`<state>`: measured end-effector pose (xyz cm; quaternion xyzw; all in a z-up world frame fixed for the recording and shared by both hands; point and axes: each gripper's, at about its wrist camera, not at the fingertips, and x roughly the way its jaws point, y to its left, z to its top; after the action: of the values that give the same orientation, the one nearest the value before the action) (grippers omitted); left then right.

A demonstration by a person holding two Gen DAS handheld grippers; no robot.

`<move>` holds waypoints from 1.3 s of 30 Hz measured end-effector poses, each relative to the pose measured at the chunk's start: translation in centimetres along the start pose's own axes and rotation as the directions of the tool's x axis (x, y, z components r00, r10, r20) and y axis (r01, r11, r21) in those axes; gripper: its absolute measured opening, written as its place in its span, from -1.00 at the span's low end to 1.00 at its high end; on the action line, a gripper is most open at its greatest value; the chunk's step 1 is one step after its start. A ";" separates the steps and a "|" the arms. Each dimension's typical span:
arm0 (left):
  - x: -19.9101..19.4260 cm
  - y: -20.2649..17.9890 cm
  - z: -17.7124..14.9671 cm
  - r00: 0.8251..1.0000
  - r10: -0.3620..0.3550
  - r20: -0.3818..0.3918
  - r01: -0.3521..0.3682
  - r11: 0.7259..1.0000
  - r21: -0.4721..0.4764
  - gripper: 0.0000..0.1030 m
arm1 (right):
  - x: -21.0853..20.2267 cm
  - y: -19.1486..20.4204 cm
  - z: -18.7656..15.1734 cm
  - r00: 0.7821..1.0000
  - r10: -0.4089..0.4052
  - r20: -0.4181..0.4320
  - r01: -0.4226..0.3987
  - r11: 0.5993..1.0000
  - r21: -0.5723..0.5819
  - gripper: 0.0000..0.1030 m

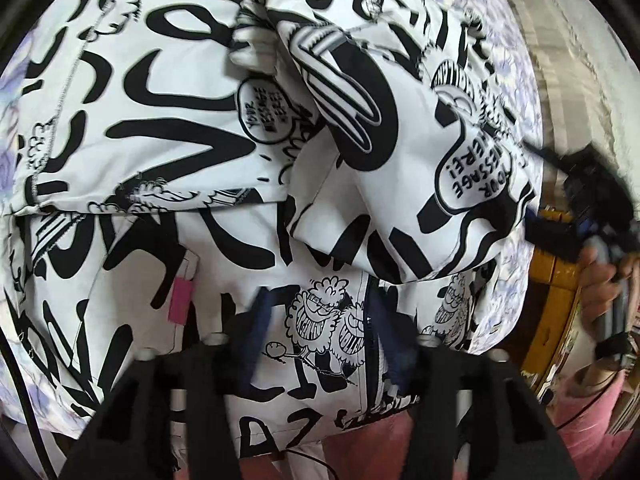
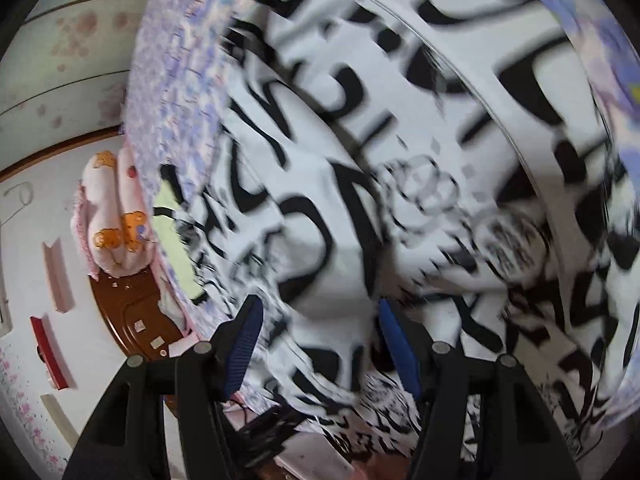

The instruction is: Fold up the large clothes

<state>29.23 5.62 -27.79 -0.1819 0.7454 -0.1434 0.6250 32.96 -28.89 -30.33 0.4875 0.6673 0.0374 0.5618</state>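
One large printed jacket point(image 1: 168, 128) lies spread over the floral bedspread point(image 1: 516, 60), a sleeve point(image 1: 400, 152) folded across its body. We judge it soft, puffy, light and likely slippery; seams or hem would hold best. Left gripper point(image 1: 316, 320) hovers over the zip front, jaws apart, nothing between. Right gripper point(image 2: 320, 328) stands open astride a fabric bulge; contact unclear through blur.
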 end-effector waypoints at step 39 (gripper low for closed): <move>-11.0 -5.9 16.6 0.845 -0.232 0.482 0.151 0.968 0.202 -0.92 | -1.7 17.3 1.1 0.928 0.285 0.242 -0.039 0.718 -0.695 -0.92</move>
<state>47.75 5.54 -18.50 -0.2371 0.5218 -0.2108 0.7919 44.21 -21.57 -19.16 0.3050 0.4567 0.2455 0.7988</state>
